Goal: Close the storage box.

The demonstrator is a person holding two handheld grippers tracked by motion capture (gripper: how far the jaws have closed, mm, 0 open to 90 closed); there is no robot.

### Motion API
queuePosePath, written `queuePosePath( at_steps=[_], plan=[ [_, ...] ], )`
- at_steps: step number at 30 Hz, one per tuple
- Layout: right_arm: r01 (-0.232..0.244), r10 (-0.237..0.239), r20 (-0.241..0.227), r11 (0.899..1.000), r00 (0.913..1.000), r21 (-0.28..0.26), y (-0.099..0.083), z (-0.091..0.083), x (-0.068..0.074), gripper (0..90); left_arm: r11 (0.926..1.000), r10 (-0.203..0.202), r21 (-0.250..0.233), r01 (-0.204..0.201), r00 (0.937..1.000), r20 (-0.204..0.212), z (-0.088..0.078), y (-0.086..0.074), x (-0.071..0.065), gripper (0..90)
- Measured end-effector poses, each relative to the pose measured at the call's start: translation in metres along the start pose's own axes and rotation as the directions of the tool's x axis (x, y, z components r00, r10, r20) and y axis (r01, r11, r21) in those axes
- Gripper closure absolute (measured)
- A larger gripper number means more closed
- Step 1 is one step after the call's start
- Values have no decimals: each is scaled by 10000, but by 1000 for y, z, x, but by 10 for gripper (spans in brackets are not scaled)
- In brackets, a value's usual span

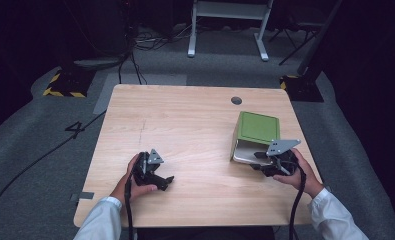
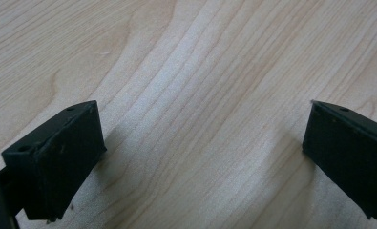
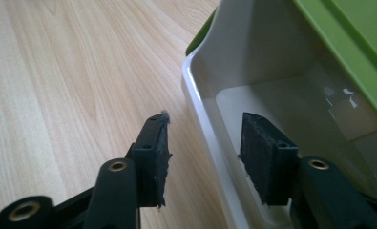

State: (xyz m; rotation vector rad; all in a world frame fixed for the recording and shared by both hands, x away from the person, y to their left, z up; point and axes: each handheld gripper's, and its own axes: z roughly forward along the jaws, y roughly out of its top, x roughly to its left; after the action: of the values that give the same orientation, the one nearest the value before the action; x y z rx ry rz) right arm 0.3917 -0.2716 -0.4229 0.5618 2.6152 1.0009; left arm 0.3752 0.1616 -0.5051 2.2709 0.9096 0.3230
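The right gripper (image 3: 205, 157) is spread, its 2 jaws straddling the near wall of the cream plastic box (image 3: 210, 138), whose green hinged lid (image 1: 257, 127) stands raised beyond them. Closing on that thin, glossy wall could let it slip or tip the light box on the pale wooden table (image 1: 185, 125). The left gripper (image 2: 205, 157) hangs spread over bare wood, too far off to steady it.

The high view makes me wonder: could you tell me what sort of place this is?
Probably a lab or studio set up for recording: a lone wooden table on grey carpet, black cables across the floor, and hazard-striped stand bases against dark surroundings.
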Motion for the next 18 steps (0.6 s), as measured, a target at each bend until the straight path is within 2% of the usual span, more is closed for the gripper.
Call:
queuePosePath(
  at_steps=[8, 12, 18],
  plan=[
    [411, -411, 21, 9991, 9992, -76, 0, -11, 10, 426, 10000, -2, -2, 2, 10000, -1, 0, 0, 0, 5],
    [438, -437, 67, 9988, 9990, -218, 0, -16, 12, 394, 10000, -2, -2, 2, 10000, -1, 0, 0, 0, 5],
    [557, -547, 410, 9982, 9977, -243, -3, -22, 16, 296, 10000, -1, -4, 1, 10000, -2, 0, 0, 0, 5]
  ],
)
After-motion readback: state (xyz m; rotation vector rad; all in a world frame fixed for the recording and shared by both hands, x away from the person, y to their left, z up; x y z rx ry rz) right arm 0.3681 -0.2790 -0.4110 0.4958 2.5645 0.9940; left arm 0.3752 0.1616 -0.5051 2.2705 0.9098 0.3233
